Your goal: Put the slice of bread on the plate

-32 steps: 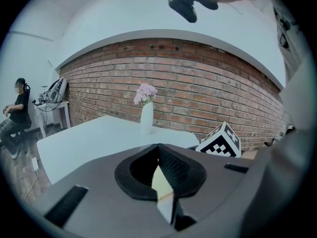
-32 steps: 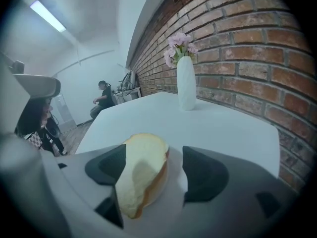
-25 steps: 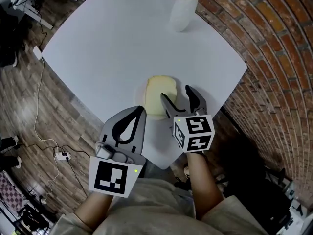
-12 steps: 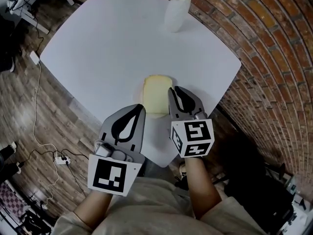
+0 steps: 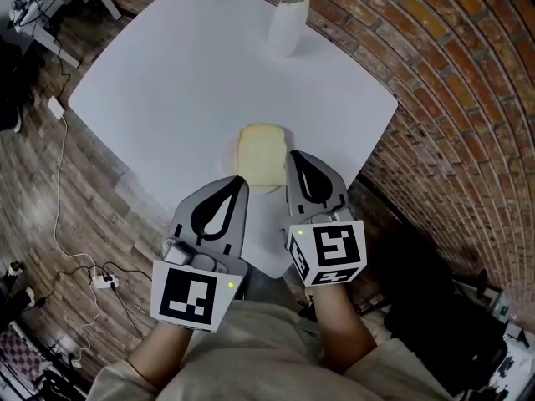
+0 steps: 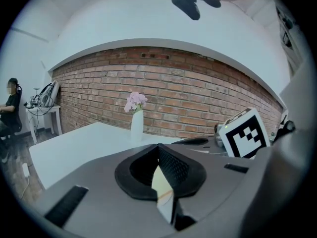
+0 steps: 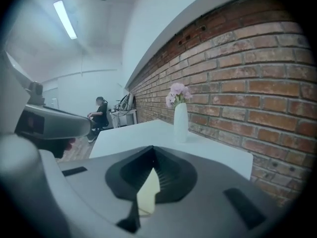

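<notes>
- Bread (image 5: 259, 155): lying on the plate (image 5: 233, 159), just ahead of your tongs, long side pointing away from you.
- Right tongs (image 5: 298, 160): sitting nearer; jaws just closing on nothing.
- Left tongs (image 5: 240, 184): sitting pinched together, empty.

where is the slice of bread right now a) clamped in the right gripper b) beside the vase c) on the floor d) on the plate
D: the slice of bread lies flat on the plate on the white table; the right gripper has just closed its jaws with nothing between them.
</notes>
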Demonstrator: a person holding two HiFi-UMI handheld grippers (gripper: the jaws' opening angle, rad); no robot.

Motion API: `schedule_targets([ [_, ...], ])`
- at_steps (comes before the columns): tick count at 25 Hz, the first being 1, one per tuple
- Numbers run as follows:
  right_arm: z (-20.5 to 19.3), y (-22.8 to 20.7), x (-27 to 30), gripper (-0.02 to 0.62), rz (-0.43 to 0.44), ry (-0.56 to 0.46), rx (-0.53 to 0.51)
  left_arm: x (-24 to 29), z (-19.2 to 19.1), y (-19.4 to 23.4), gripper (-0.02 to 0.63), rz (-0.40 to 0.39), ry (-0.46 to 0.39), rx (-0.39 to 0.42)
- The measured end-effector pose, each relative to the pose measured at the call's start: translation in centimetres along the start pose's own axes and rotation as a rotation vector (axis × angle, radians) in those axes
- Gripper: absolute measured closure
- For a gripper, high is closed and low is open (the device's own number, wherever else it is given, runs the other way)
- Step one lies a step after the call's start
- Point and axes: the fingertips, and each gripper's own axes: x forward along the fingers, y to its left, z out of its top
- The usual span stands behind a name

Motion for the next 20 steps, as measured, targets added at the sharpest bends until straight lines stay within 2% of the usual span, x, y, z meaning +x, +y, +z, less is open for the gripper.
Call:
schedule_targets([
  [12,5.6,3.2,-8.4,0.589,0.000,-0.159,-0.063,-4.3,2.9,-3.2,0.595,-0.009,-0.098,0.026],
  [20,7.7,5.5,-13.8,0.589,0.015,-0.223,-0.084,-7.9,5.0,-5.8,0.595,-0.030,-0.141,0.068],
])
